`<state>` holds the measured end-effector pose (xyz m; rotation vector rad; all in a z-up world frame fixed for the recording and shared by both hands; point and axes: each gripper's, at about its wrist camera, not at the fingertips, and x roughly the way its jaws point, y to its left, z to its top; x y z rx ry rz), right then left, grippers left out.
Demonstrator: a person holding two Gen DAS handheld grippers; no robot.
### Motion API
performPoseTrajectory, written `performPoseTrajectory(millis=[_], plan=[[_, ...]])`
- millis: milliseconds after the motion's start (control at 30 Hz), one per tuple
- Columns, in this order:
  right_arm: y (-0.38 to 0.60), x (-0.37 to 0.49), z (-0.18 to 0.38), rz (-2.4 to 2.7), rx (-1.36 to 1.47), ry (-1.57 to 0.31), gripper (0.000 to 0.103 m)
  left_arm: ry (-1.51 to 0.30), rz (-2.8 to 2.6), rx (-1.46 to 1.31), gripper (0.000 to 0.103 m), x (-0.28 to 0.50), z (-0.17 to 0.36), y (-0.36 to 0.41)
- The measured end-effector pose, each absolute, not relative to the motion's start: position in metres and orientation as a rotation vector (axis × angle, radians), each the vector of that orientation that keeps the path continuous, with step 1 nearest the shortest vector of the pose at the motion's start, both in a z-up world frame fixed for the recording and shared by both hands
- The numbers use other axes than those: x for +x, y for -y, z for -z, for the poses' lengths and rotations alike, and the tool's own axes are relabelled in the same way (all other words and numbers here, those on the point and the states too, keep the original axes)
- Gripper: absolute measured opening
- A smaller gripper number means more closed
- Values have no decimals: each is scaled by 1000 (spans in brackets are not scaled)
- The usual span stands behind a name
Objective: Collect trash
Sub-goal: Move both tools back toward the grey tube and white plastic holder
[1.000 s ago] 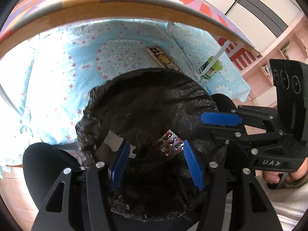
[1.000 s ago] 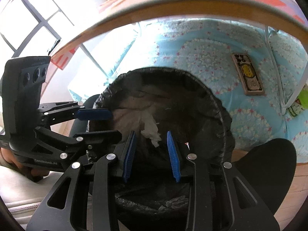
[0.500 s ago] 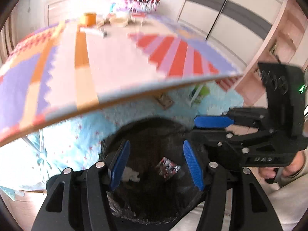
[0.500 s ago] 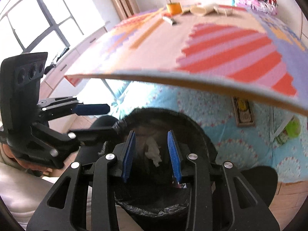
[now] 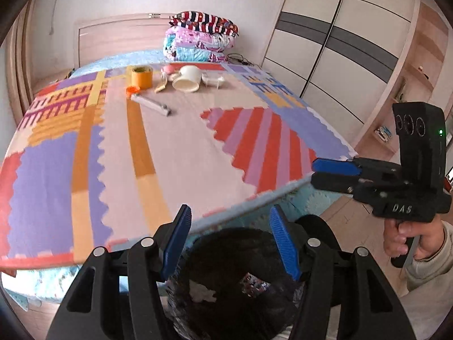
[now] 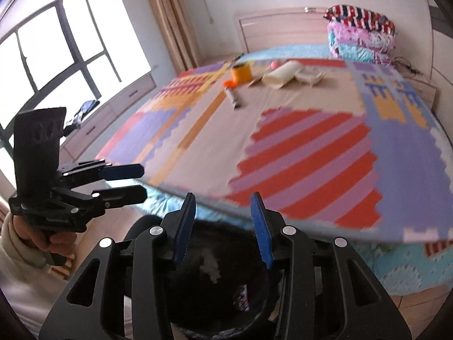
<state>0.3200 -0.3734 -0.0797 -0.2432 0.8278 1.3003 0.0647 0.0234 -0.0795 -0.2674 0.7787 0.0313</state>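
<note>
Both grippers, left (image 5: pixel 229 240) & right (image 6: pixel 223 226), now lifted from bin (image 5: pixel 226 255), spread & empty; trash (image 5: pixel 151 104) lies far ahead, lengthwise away, left slightly nearer.

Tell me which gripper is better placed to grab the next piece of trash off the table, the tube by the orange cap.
Probably the left gripper. Both are open, empty and above the trash bin, but the tube lies on the table's left half, ahead of the left gripper; the right gripper would reach across.

Bright daylight from the window (image 6: pixel 56 56); right view motion-blurred.
</note>
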Motion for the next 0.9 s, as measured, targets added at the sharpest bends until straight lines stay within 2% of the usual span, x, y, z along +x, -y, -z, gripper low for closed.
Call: performPoseTrajectory(millis=[200,300,433,533,900], plan=[[362,347,69,-1266,-239,-789,40,-746,-71,-239,56,85,65,-43],[356,358,63,-1256,-236,-769,46,-732,-75,-244,56,95,62,-52],[343,372,60,-1246,-247,-754,48,-737,-93,-239,56,111,62,-63],[332,382,59,-1234,-266,-741,54,-742,-114,-232,56,124,63,-72],[281,428,59,-1176,-275,-732,55,-768,-169,-230,56,181,74,-109]])
